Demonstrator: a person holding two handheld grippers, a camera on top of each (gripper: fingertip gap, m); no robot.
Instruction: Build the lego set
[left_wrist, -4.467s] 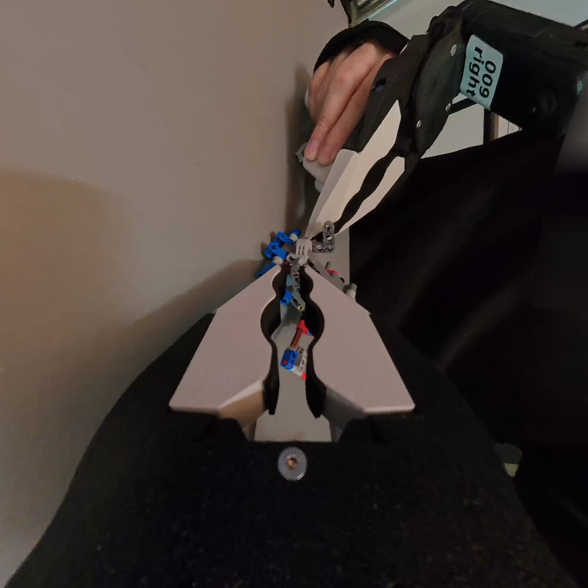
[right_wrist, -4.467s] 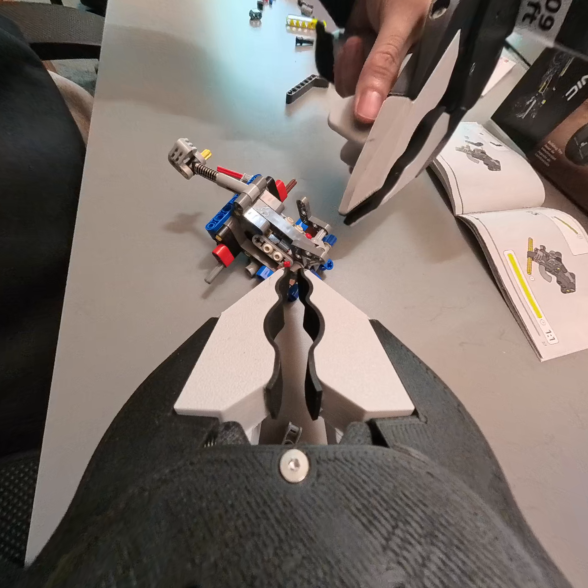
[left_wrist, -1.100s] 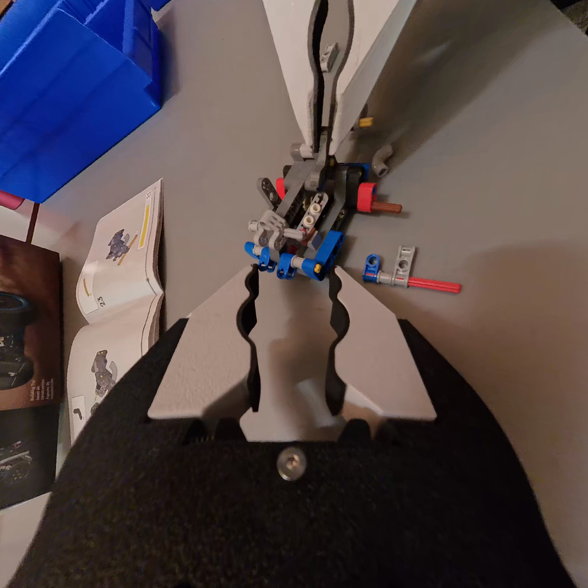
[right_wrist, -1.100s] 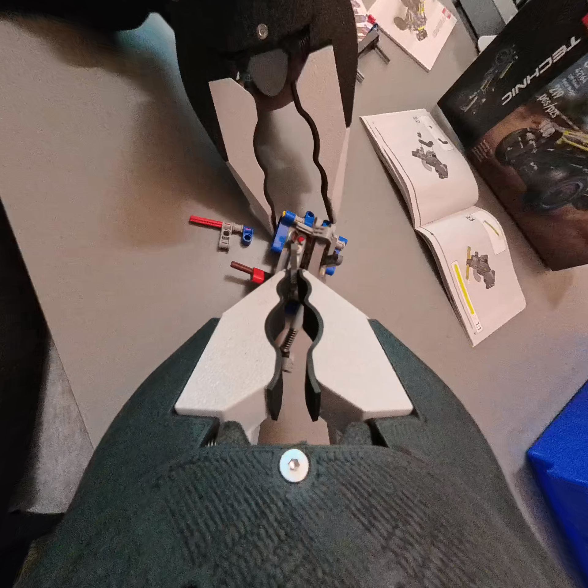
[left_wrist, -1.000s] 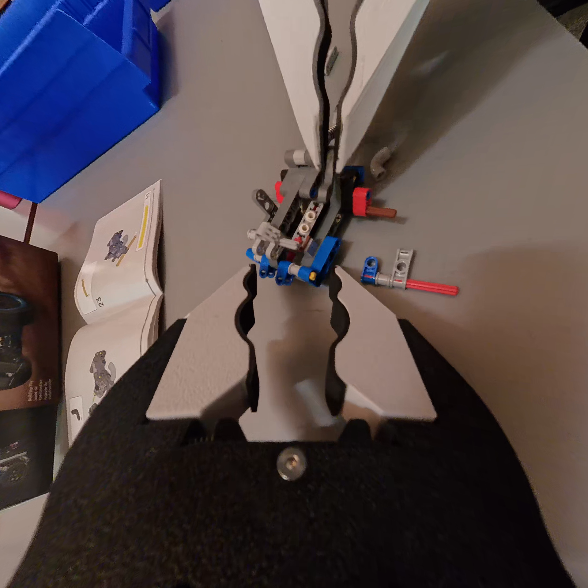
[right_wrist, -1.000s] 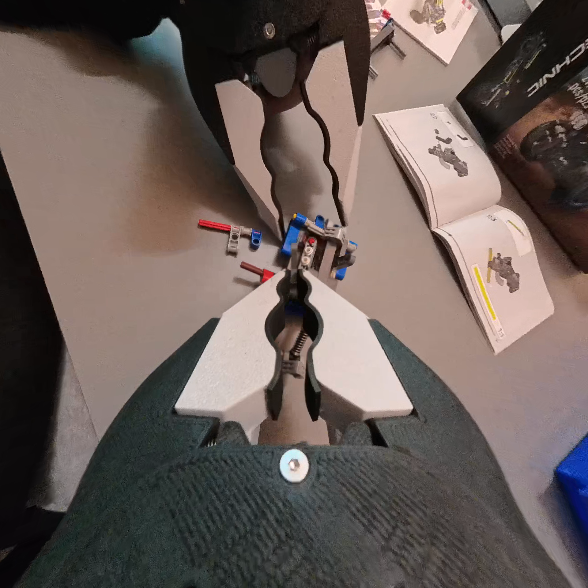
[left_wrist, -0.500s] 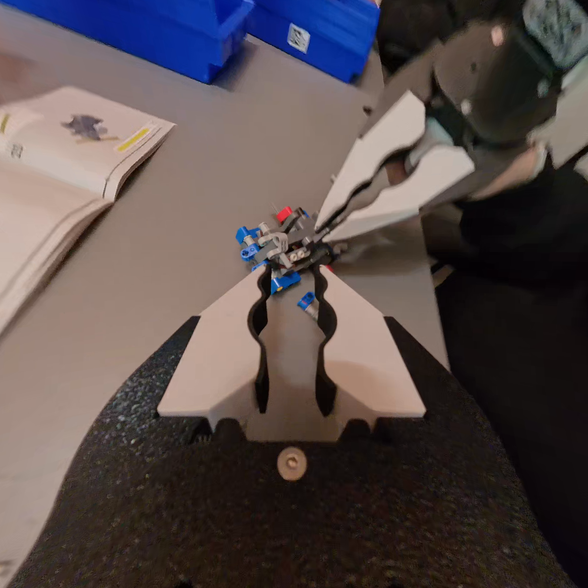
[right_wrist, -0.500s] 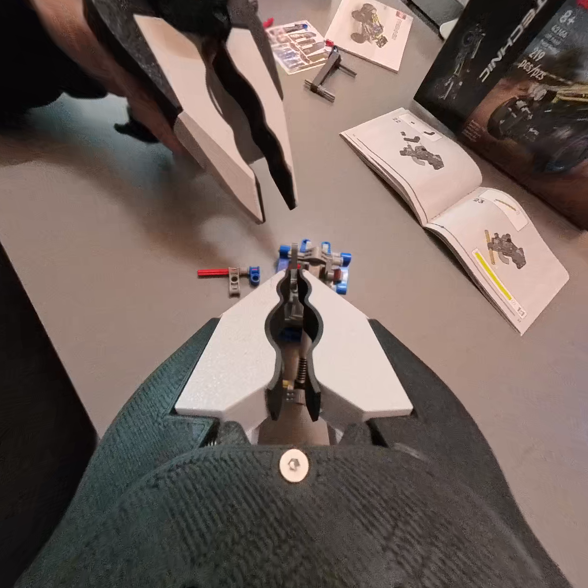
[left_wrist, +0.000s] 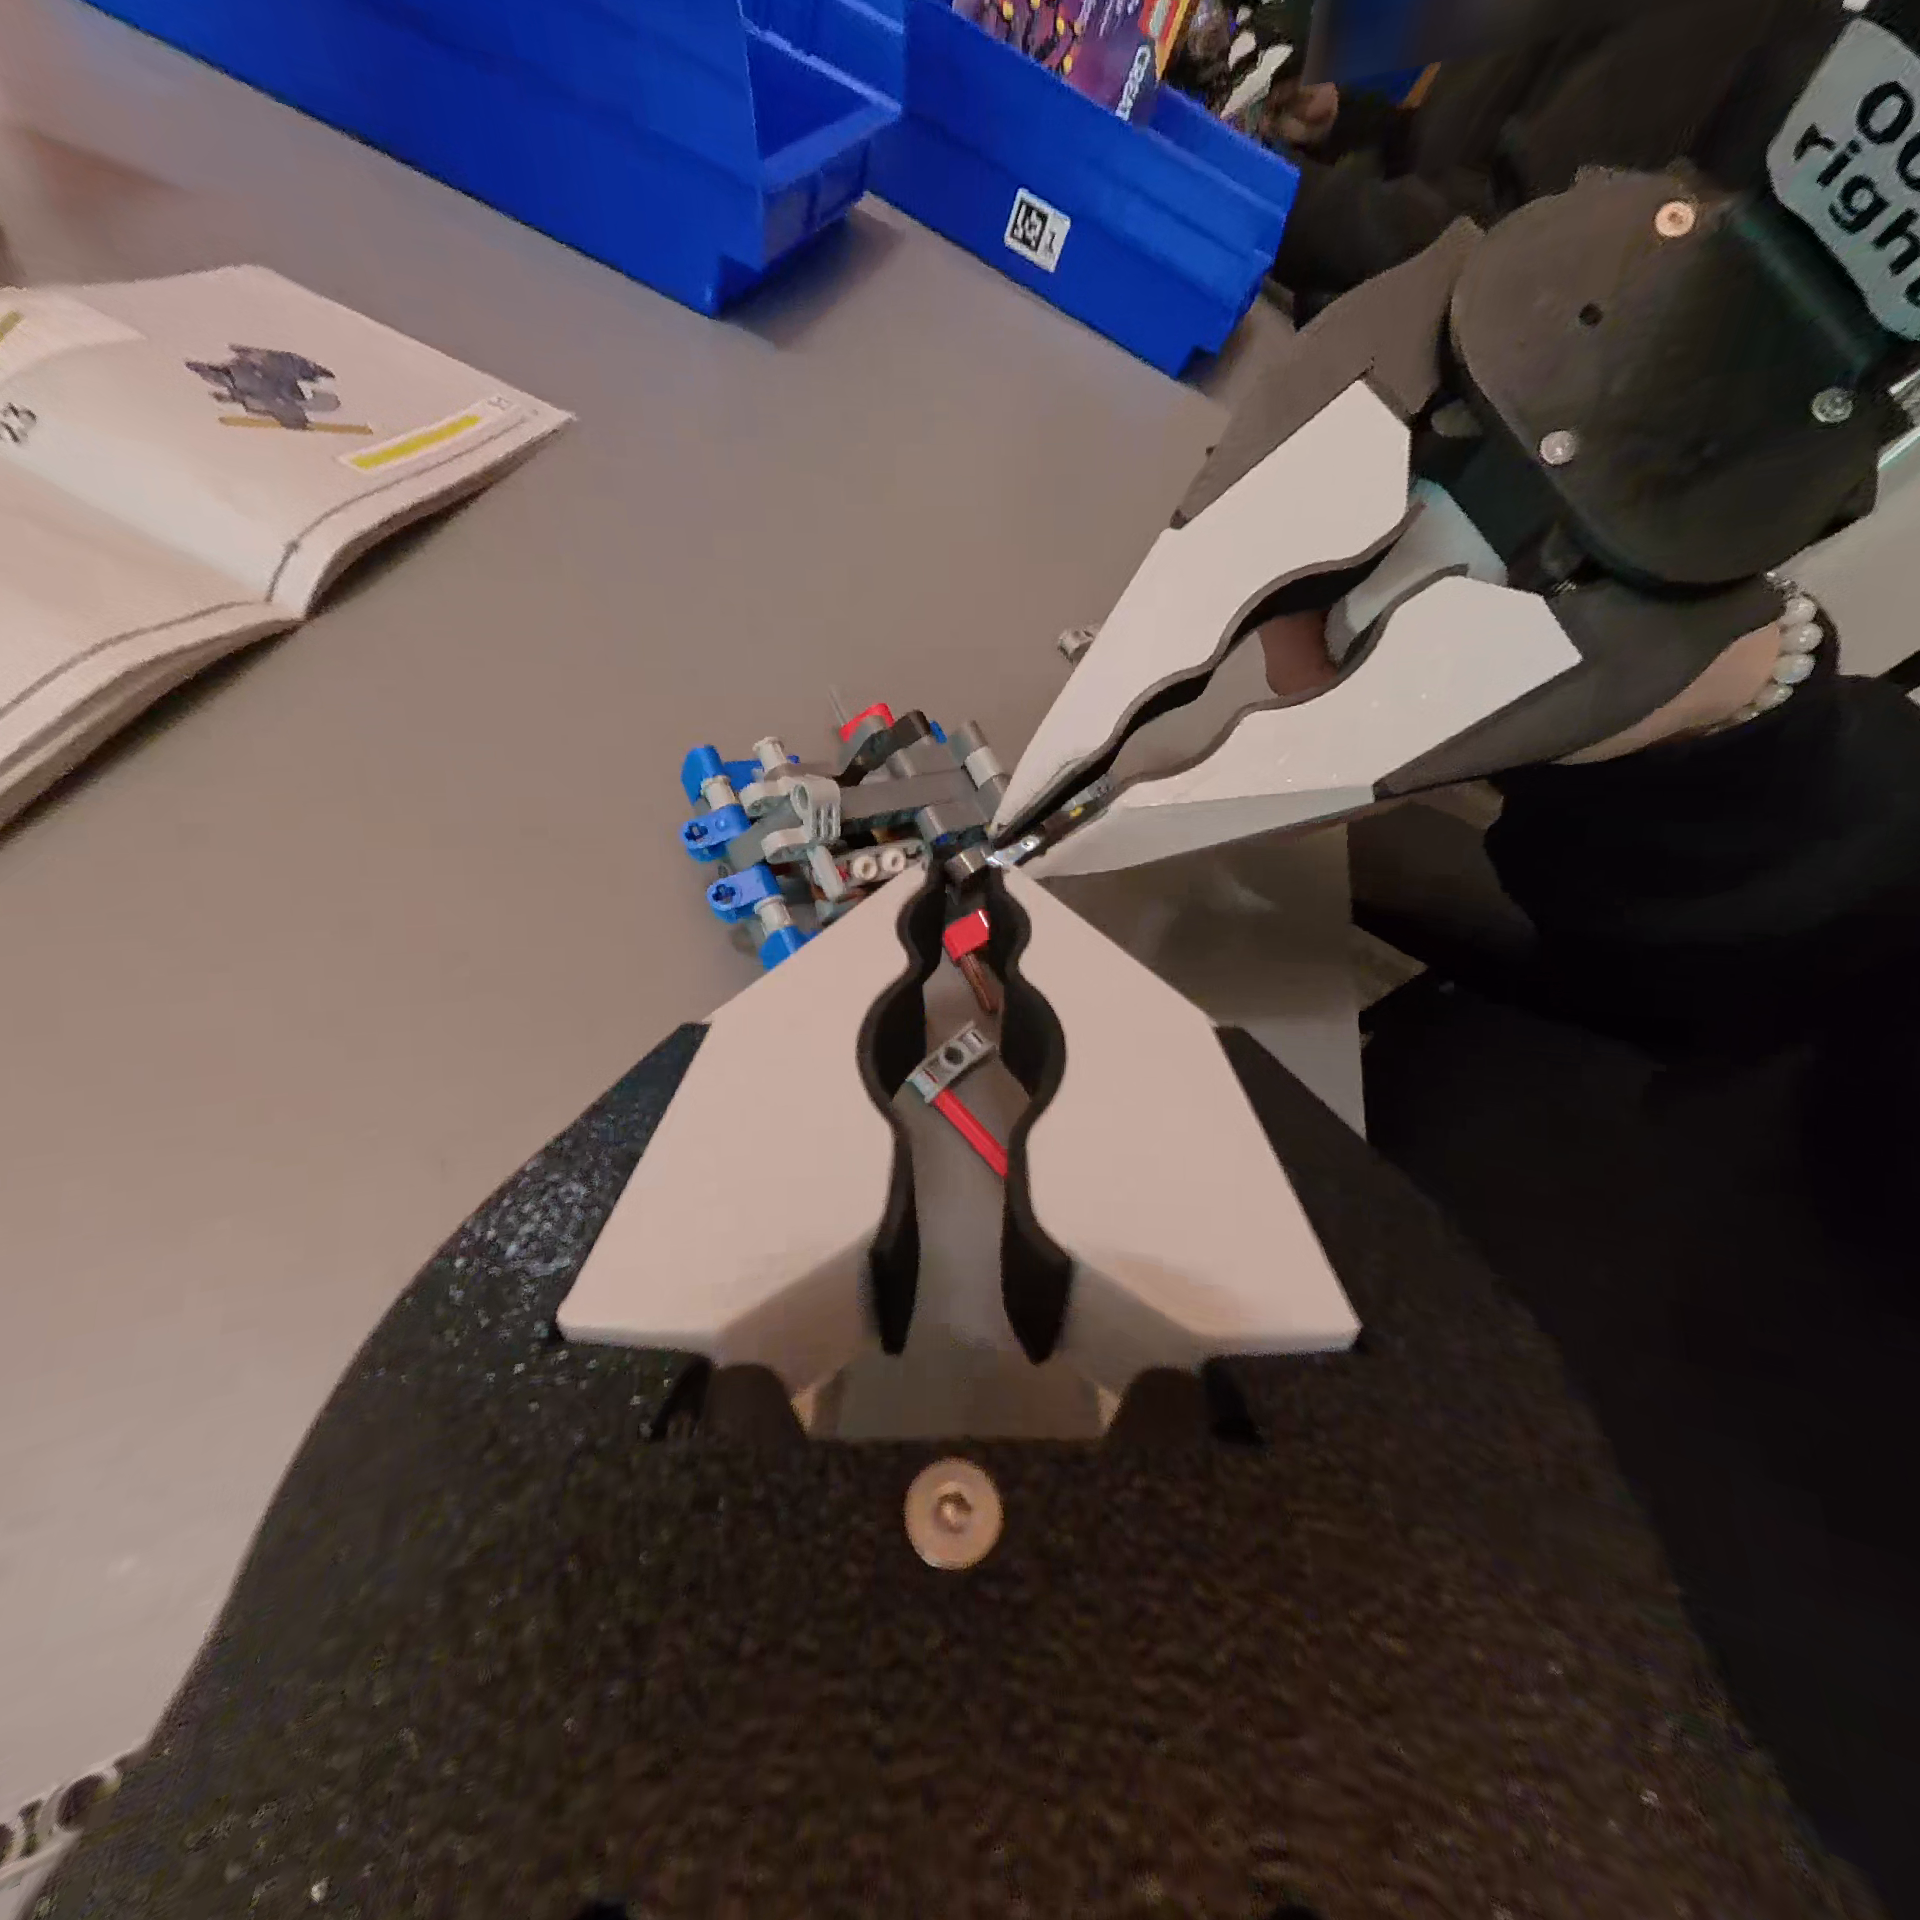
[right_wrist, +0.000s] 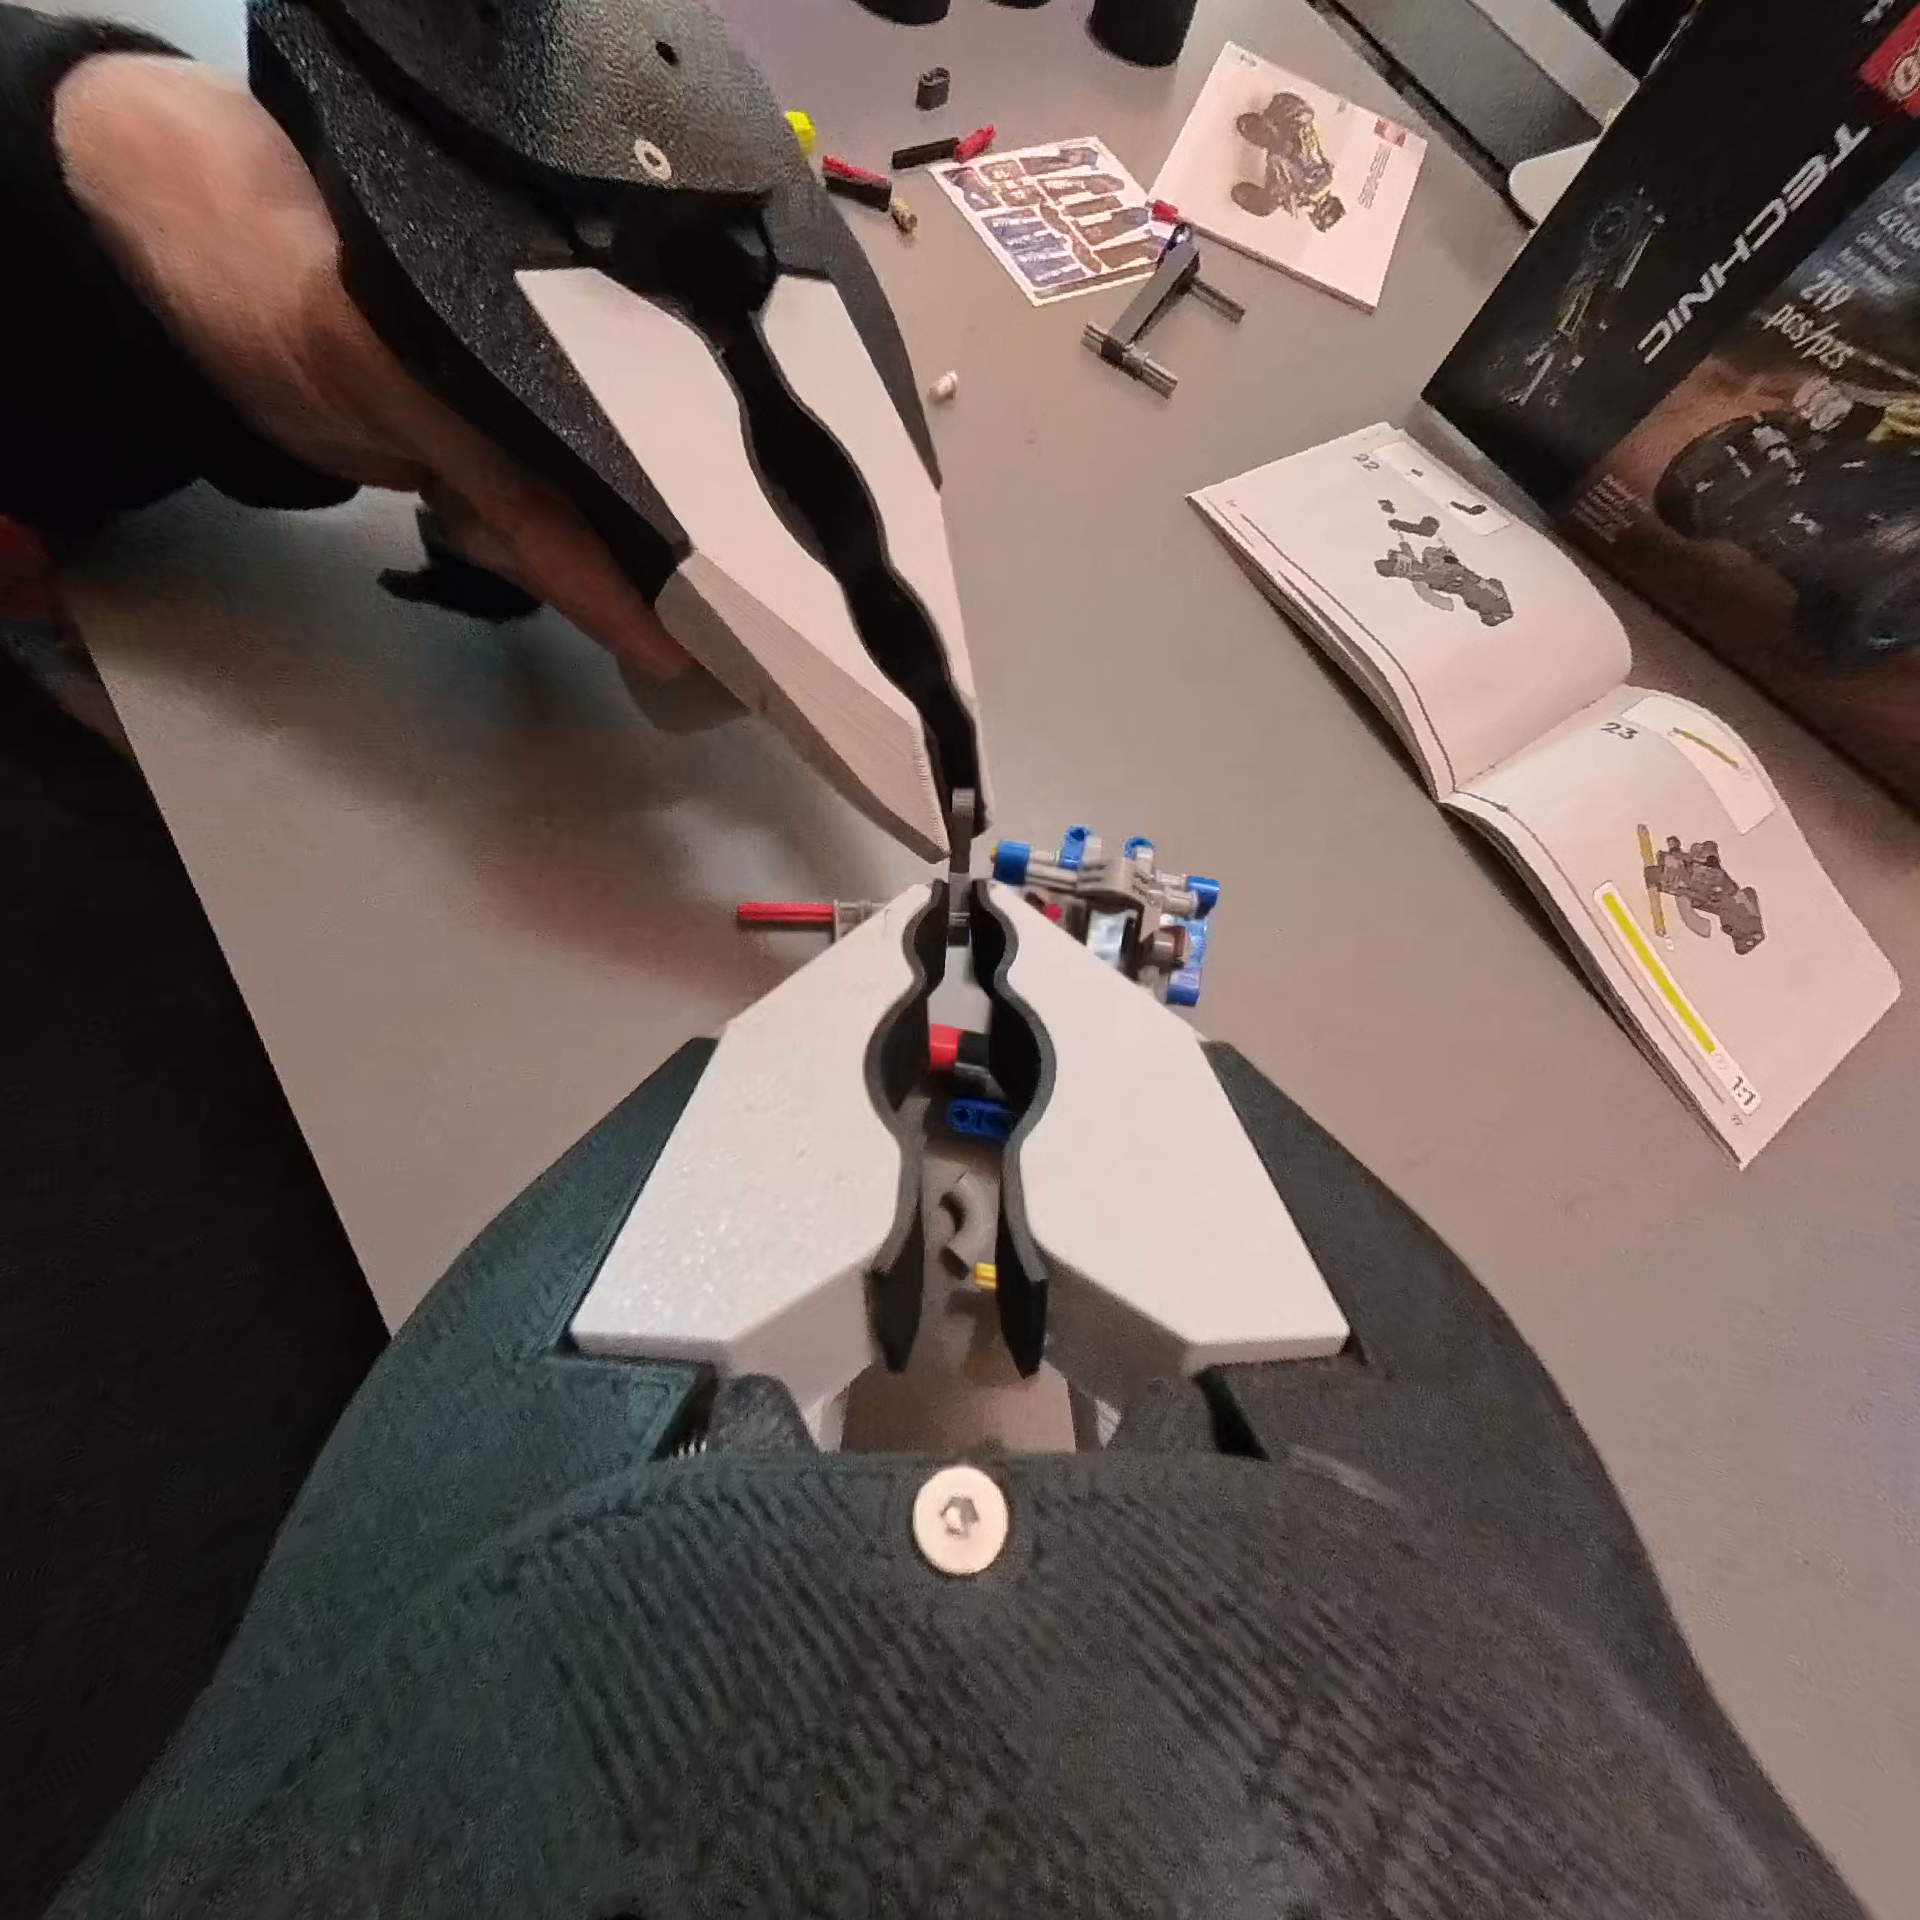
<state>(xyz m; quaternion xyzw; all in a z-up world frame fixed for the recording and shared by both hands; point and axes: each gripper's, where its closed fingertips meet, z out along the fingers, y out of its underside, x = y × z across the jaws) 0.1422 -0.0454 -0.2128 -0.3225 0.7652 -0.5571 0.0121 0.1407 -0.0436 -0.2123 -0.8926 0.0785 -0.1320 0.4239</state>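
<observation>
At mid-frame of both views, the left gripper (left_wrist: 961, 883) and the right gripper (right_wrist: 961, 904) both pinch the brick-built assembly (left_wrist: 821, 821) of grey, blue and red parts, their tips nearly meeting on a grey beam (right_wrist: 963, 842) at its edge. A loose red axle piece (right_wrist: 790, 914) lies beside it on the grey table (left_wrist: 416, 831). An open instruction booklet (right_wrist: 1558, 748) lies at right, blue bins (left_wrist: 727, 135) at upper frame.

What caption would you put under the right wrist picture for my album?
Both grippers' jaws shut on a grey-and-blue toy brick model beside an open instruction booklet.
</observation>
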